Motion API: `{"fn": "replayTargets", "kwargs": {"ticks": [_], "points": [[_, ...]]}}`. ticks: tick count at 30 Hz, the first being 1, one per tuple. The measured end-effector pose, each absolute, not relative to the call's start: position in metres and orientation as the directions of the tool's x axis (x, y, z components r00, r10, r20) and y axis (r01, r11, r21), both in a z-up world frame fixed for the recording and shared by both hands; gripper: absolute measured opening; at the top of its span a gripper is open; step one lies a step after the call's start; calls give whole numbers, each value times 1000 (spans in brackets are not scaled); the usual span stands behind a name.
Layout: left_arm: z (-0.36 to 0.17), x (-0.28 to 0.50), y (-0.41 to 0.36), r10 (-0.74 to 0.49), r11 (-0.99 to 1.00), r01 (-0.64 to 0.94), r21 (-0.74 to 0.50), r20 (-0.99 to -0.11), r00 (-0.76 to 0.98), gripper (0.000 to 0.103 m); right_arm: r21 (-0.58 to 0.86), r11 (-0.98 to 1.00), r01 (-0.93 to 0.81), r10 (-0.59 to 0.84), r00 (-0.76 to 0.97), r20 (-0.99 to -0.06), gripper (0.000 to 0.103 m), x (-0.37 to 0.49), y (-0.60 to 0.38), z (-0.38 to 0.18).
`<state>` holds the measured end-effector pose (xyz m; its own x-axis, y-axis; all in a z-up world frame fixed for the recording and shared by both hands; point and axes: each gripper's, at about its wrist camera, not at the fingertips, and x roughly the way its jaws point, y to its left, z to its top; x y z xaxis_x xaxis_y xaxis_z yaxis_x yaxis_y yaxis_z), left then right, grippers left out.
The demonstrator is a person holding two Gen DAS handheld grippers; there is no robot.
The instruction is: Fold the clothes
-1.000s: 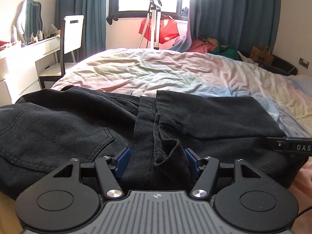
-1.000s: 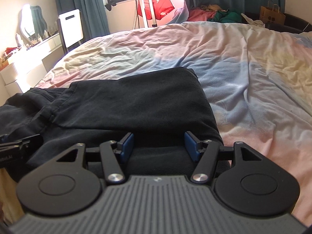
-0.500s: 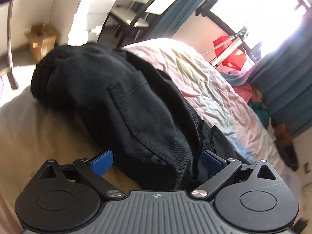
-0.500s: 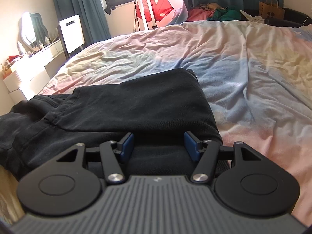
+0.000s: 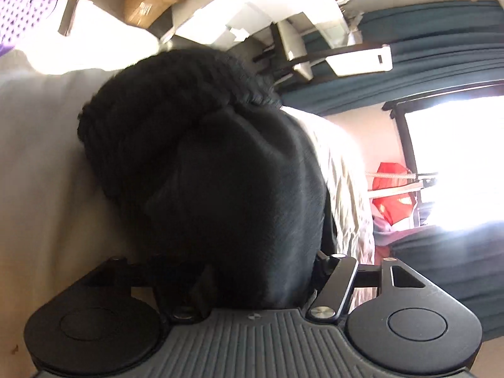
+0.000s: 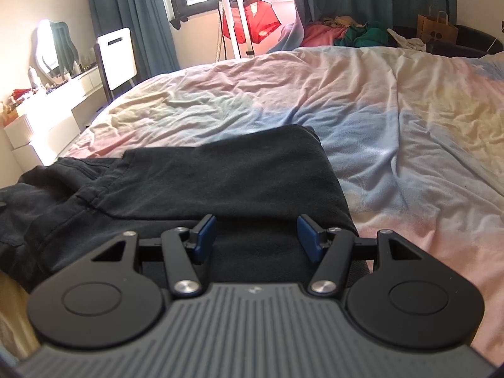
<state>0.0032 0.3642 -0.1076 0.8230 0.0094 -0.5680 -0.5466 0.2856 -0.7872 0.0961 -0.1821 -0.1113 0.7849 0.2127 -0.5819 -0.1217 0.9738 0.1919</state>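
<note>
Two claws work on one pair of black trousers (image 6: 220,179) lying on the bed (image 6: 393,119). In the right wrist view the trousers occupy the near left part of the bed, folded over themselves, with the waistband end toward 9 o'clock and the folded edge toward 3 o'clock.

Left claw (image 5: 255,280): the left wrist view is rolled sideways, with the window at 3 o'clock. A thick bundle of the trousers (image 5: 220,173) fills the space between the fingers and rises toward 12 o'clock. The jaws are closing on this bundle. The fingertips are buried in dark cloth, so firm pad contact cannot be confirmed. The pale side of the bed (image 5: 41,173) lies at 9 o'clock of the bundle.

Right claw (image 6: 256,236): the jaws stand partly apart. The blue pads (image 6: 204,236) sit at the near edge of the folded trousers, with black cloth lying in the gap between them. The pads do not visibly press on the cloth.

Beyond the trousers, at 12 o'clock, a white stand (image 6: 234,19) carries a red garment (image 6: 255,23) under the window. A dressing desk (image 6: 47,107) stands at 10 o'clock.
</note>
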Motion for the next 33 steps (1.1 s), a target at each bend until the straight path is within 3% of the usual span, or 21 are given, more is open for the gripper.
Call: {"fn": "replayTargets", "kwargs": {"ticks": [3, 6, 8, 11, 14, 18, 26, 30, 33], "points": [[-106, 6, 370, 62, 306, -554, -775, -564, 823, 51, 199, 964, -178, 262, 780, -568, 59, 93, -170, -109], [-104, 9, 369, 81, 347, -549, -761, -558, 826, 31, 121, 969, -216, 243, 736, -632, 60, 97, -148, -123], [-92, 13, 360, 130, 441, -563, -699, -570, 811, 24, 34, 971, -238, 203, 737, -644, 60, 96, -136, -133], [-68, 24, 335, 245, 606, -594, -529, -586, 772, 18, 21, 971, -237, 194, 737, -647, 60, 97, -133, -132], [-41, 39, 292, 341, 723, -574, -384, -523, 781, 16, 34, 971, -238, 203, 736, -646, 60, 97, -137, -130], [1, 50, 212, 409, 842, -499, -204, -362, 838, 15, 73, 970, -232, 224, 735, -640, 59, 94, -145, -122], [55, 84, 10, 330, 942, -320, 104, -99, 939, 15, 241, 960, -145, 266, 745, -612, 59, 90, -196, -98], [38, 100, -86, 261, 943, -240, 231, -65, 963, 15, 330, 943, -46, 245, 766, -594, 59, 86, -242, -89], [11, 111, -148, 200, 941, -165, 294, -91, 975, 15, 370, 929, 30, 204, 791, -577, 59, 82, -276, -83]]}}
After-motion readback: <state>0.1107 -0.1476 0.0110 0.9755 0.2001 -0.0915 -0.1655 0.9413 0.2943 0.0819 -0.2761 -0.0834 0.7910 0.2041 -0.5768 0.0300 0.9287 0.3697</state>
